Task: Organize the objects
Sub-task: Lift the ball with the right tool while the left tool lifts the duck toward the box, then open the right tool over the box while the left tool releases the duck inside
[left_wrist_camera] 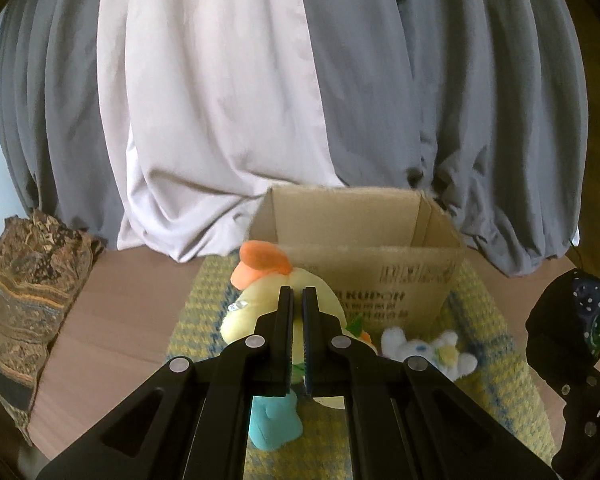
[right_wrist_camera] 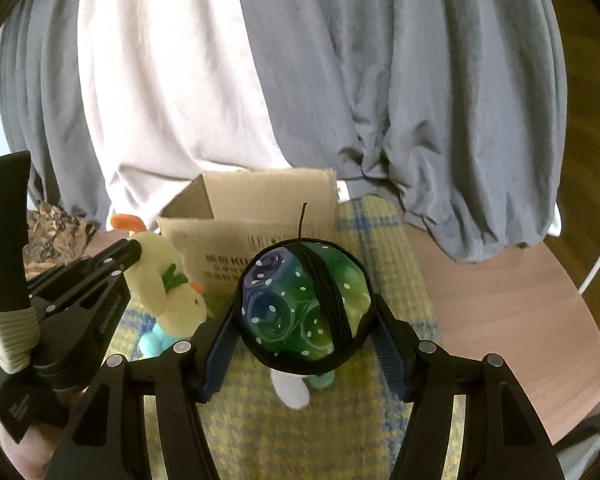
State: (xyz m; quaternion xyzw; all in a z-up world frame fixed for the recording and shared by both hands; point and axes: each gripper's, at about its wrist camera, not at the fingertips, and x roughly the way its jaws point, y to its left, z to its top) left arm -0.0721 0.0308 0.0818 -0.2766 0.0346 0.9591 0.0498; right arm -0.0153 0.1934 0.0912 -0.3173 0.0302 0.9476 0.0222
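The left hand-held gripper [left_wrist_camera: 299,294] is pinching the yellow plush [left_wrist_camera: 260,304]; the right hand-held gripper [right_wrist_camera: 304,312] is clamping the dimpled ball [right_wrist_camera: 296,300], with the cardboard box [left_wrist_camera: 364,248] standing just behind and a white plush [left_wrist_camera: 440,350] lying beside it.

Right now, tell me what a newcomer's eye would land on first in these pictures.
First, the green-and-blue dotted ball, wrapped in black cord and clamped in the right gripper, filling the middle of the right wrist view. Next, the yellow plush toy with an orange cap, pinched in the shut left gripper, just in front of the open cardboard box on the yellow checked mat. A small white plush lies beside it.
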